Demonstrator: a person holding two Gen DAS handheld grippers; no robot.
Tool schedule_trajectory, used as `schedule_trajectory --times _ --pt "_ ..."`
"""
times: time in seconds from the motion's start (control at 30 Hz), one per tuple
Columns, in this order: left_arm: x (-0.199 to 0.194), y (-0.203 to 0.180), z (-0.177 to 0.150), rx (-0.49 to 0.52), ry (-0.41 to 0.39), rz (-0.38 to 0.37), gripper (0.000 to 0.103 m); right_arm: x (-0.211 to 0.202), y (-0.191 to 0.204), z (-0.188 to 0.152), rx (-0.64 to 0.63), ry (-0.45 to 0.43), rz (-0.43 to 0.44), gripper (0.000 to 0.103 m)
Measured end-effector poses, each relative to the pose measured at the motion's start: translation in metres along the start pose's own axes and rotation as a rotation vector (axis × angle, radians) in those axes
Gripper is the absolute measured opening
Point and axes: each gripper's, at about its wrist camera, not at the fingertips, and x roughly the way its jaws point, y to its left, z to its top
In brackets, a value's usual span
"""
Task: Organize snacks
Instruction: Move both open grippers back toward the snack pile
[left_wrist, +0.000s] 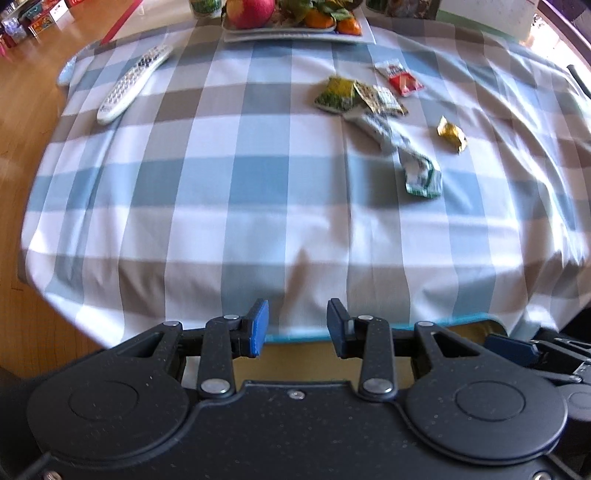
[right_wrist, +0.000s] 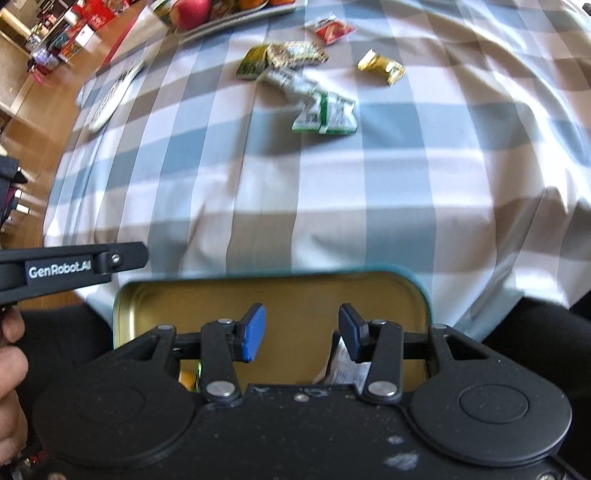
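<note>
1. Left wrist view is showing the snacks lying loose on the checked tablecloth (left_wrist: 221, 192) of the desk, toward one o'clock from the left gripper (left_wrist: 297, 326).
2. A yellow-green packet (left_wrist: 334, 94) is touching a speckled packet (left_wrist: 380, 98); a long white wrapper (left_wrist: 380, 131) is running from them down to a green-and-white packet (left_wrist: 423, 177).
3. A red-and-white packet (left_wrist: 399, 77) is sitting just beyond the cluster, and a gold wrapper (left_wrist: 451, 133) is lying apart at two o'clock.
4. Left fingers (left_wrist: 258, 326) are standing partly apart with nothing between them, hanging over the near edge of the cloth.
5. Right wrist view is showing the right gripper (right_wrist: 302, 332) over an open tin (right_wrist: 295, 295) with a teal rim and a gold inside, sitting at the desk's near edge.
6. Right fingers (right_wrist: 253, 332) are also standing partly apart and holding nothing; below them a white wrapper (right_wrist: 343, 369) and something orange (right_wrist: 186, 378) are lying in the tin, largely hidden by the gripper body.
7. A remote control (left_wrist: 135, 83) is lying at ten o'clock on the cloth, well apart from the snacks.
8. A fruit tray (left_wrist: 295, 35) with an apple (left_wrist: 249, 11) and oranges (left_wrist: 347, 26) is standing at twelve o'clock at the far edge.
9. A hand (right_wrist: 11, 350) is showing at nine o'clock in the right view.
10. Nothing is lying between the fingers and the snack cluster but bare cloth.
</note>
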Motion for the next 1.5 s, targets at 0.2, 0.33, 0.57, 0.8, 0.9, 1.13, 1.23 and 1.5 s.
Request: schedule_trajectory --times 0.2,0.33,0.57,0.8,0.9,1.13,1.23,1.5 --pt "0.009 0.005 0.030 -0.010 -0.008 0.001 0.046 0.004 -0.014 0.036 0.041 -0.029 -0.026 0.047" --pt "0.020 0.008 0.049 -0.030 0.001 -0.024 0.046 0.011 -0.025 0.060 0.072 -0.037 -0.042 0.047" --pt "0.043 0.009 0.081 -0.044 0.014 -0.051 0.046 0.025 -0.047 0.113 0.151 -0.071 -0.079 0.047" --pt "0.059 0.017 0.115 -0.059 -0.017 0.006 0.046 0.040 -0.063 0.163 0.230 -0.114 -0.110 0.047" --pt "0.066 0.024 0.126 -0.091 -0.014 -0.008 0.046 0.045 -0.066 0.183 0.240 -0.136 -0.124 0.047" --pt "0.083 0.035 0.134 -0.150 0.034 -0.017 0.046 0.063 -0.054 0.228 0.207 -0.168 -0.169 0.047" --pt "0.087 0.042 0.135 -0.191 0.067 -0.038 0.046 0.071 -0.043 0.246 0.179 -0.178 -0.172 0.048" --pt "0.090 0.055 0.137 -0.261 0.100 -0.035 0.046 0.100 -0.010 0.294 0.102 -0.232 -0.150 0.052"
